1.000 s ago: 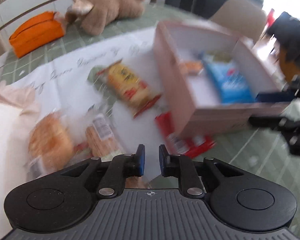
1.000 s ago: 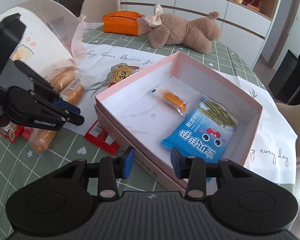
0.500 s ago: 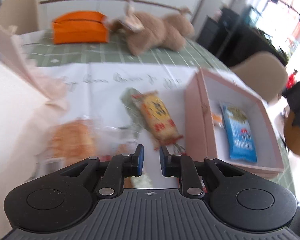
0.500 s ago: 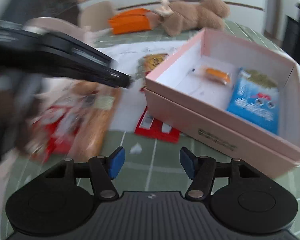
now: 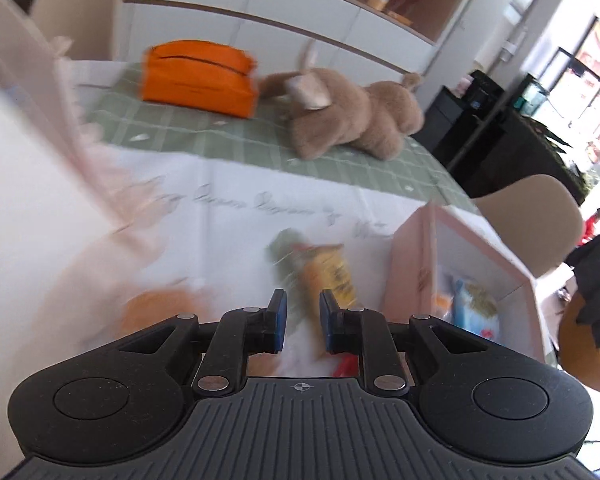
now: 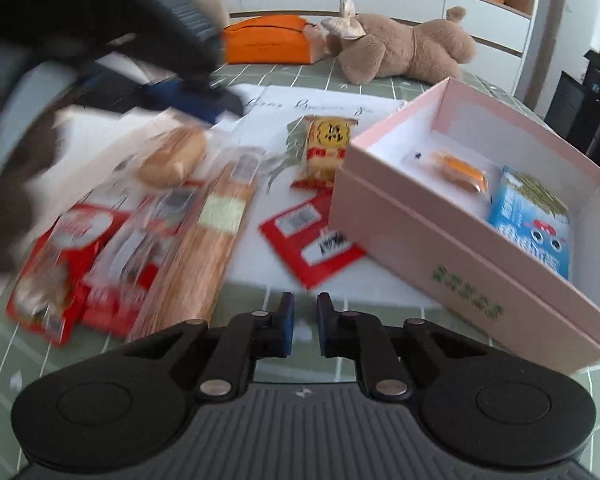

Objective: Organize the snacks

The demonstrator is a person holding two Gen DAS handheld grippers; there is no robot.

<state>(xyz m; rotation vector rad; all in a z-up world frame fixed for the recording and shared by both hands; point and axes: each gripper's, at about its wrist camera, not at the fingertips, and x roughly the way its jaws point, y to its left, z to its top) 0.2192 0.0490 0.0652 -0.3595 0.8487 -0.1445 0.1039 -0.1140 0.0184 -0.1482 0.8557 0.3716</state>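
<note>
A: Your right tool (image 6: pixel 302 326) hangs over the green checked desk (image 6: pixel 284 364) with its blue-padded jaws nearly together and nothing between them; they have just been closing. Your left tool (image 5: pixel 302 326) is drawn in as well, gripping nothing.

B: Where are the snacks?

A: Most lie loose on the white sheet of paper with cursive script (image 6: pixel 340 106), left of the pale pink cardboard box (image 6: pixel 452 248). You have a yellow packet with red ends (image 6: pixel 327 148) nearest the box's far corner, a flat red packet with a barcode label (image 6: pixel 310 236) touching the box's near wall, a long clear-wrapped orange biscuit stick (image 6: pixel 208 248), a round bun in clear wrap (image 6: pixel 172 156), and red-and-white packets (image 6: pixel 64 256) at the far left.

B: And inside the box?

A: A blue bag with cartoon eyes and white characters (image 6: pixel 534 224) lies against the right wall, and a small clear-wrapped orange snack (image 6: pixel 458 170) sits just beside it, toward the back.

B: Can you read any writing?

A: Not properly. The box front carries a row of green printed characters (image 6: pixel 468 296), and the yellow packet has dark characters, but blur keeps me from making them out; the script on the paper is probably English.

B: Anything behind?

A: A brown plush toy (image 6: pixel 400 46) and an orange tissue case (image 6: pixel 266 40), side by side.
</note>
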